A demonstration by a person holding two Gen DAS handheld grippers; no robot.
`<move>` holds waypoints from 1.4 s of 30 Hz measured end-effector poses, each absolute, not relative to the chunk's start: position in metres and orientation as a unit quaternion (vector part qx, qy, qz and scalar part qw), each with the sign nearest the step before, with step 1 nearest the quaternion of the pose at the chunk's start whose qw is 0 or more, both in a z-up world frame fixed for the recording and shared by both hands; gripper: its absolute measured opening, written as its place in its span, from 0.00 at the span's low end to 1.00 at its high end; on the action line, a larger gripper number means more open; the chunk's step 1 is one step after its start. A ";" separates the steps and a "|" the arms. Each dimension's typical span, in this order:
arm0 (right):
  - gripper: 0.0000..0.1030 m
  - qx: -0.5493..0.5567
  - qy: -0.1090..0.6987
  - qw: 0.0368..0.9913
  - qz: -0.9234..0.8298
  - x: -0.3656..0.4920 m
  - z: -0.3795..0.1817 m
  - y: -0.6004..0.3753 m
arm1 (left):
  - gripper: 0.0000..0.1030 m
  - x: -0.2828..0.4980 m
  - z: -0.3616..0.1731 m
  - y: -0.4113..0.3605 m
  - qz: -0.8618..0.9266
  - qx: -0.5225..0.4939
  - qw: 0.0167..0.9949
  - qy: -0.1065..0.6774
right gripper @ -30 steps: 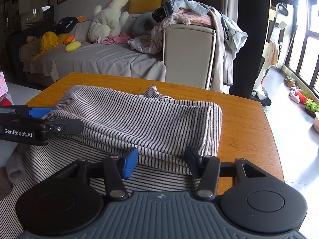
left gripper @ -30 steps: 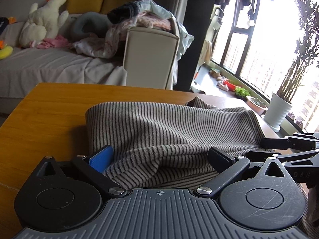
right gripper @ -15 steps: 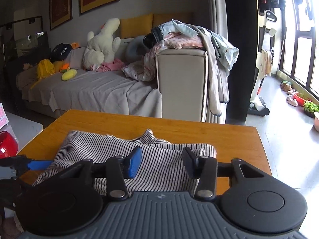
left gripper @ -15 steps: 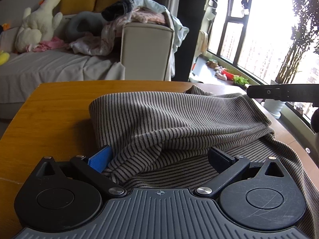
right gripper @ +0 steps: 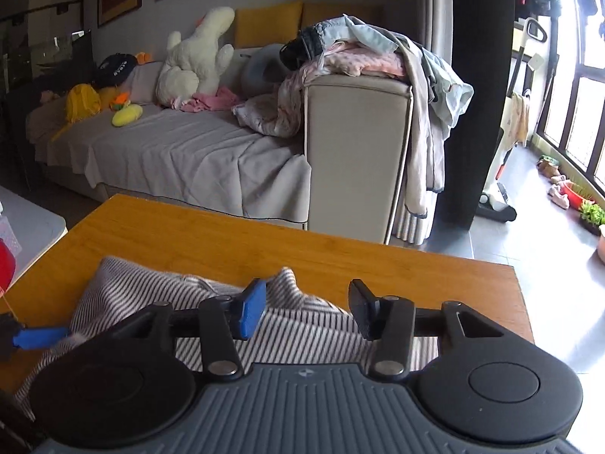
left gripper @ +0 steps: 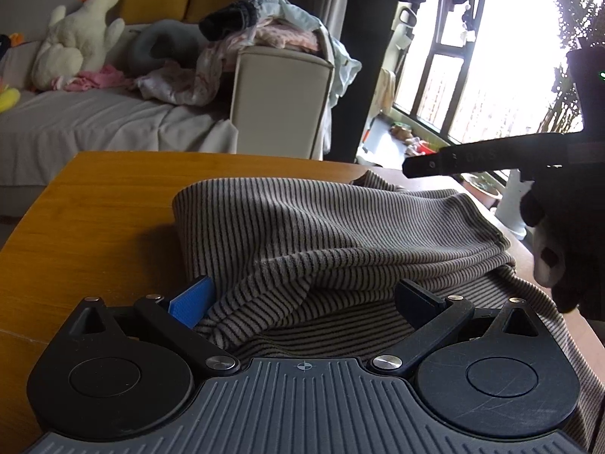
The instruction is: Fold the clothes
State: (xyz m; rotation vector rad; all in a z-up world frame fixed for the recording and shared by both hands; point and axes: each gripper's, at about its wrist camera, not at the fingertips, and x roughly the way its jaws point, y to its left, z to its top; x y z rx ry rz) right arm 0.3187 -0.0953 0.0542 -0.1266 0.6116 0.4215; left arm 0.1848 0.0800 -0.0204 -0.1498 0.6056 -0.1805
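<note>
A grey striped garment [left gripper: 321,234] lies folded over itself on the wooden table [left gripper: 106,204]. My left gripper [left gripper: 302,299] is open, low on the table, with the garment's near fold bunched between its jaws. My right gripper [right gripper: 306,312] is open and empty, raised above the garment [right gripper: 151,291]. It shows in the left wrist view as a dark bar [left gripper: 484,159] at the right, above the cloth. The left gripper's blue fingertip [right gripper: 38,336] shows at the left edge of the right wrist view.
A sofa [right gripper: 181,151] with plush toys and a heap of clothes [right gripper: 363,56] on its armrest stands beyond the table's far edge. Windows and potted plants [right gripper: 591,213] are to the right. The table's right edge [right gripper: 523,302] drops to the tiled floor.
My right gripper has let go of the garment's fold, lifted up and drawn back. The folded top layer now rests on the table. My left gripper has stayed low at the near fold.
</note>
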 end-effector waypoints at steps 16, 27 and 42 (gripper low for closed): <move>0.11 -0.003 0.269 0.924 0.273 0.286 0.089 -0.114 | 1.00 0.175 0.003 0.120 -0.099 -0.158 0.935 0.300; 0.11 -0.011 0.303 0.902 0.307 0.113 0.054 -0.173 | 1.00 0.131 0.052 0.119 -0.103 -0.136 0.951 0.259; 0.40 -0.007 0.217 0.932 0.292 0.094 0.090 -0.186 | 0.99 0.115 0.041 0.114 -0.052 -0.042 0.958 0.280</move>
